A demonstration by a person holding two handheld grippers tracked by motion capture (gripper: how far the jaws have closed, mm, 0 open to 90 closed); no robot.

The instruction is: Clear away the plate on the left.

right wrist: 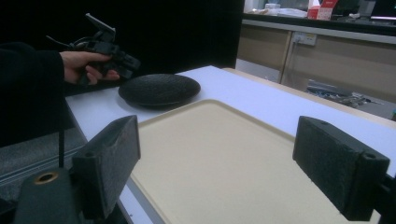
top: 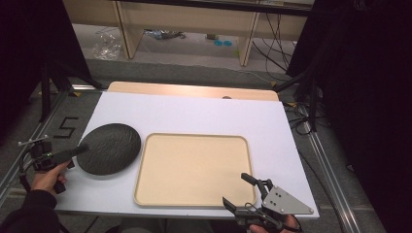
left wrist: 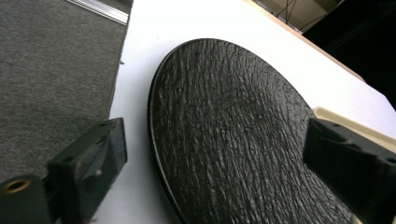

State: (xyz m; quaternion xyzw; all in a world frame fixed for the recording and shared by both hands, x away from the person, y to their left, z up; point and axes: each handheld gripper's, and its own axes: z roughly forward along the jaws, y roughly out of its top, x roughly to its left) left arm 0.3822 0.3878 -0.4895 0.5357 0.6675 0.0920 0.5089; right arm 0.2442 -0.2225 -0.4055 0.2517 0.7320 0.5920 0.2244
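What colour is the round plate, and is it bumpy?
The plate is black with a rough, rippled texture, clearest in the left gripper view.

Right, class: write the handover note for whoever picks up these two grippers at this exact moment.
Left gripper: open, at the left rim of the black plate, jaws either side of the rim, not closed on it.
Right gripper: open, holding nothing, at the near right corner of the tray.
Things: the plate lies flat on the white table, just left of the tray; the tray has nothing on it.
Done: left gripper lined up at the plate.
Left: probably grip the plate and move it onto the tray.
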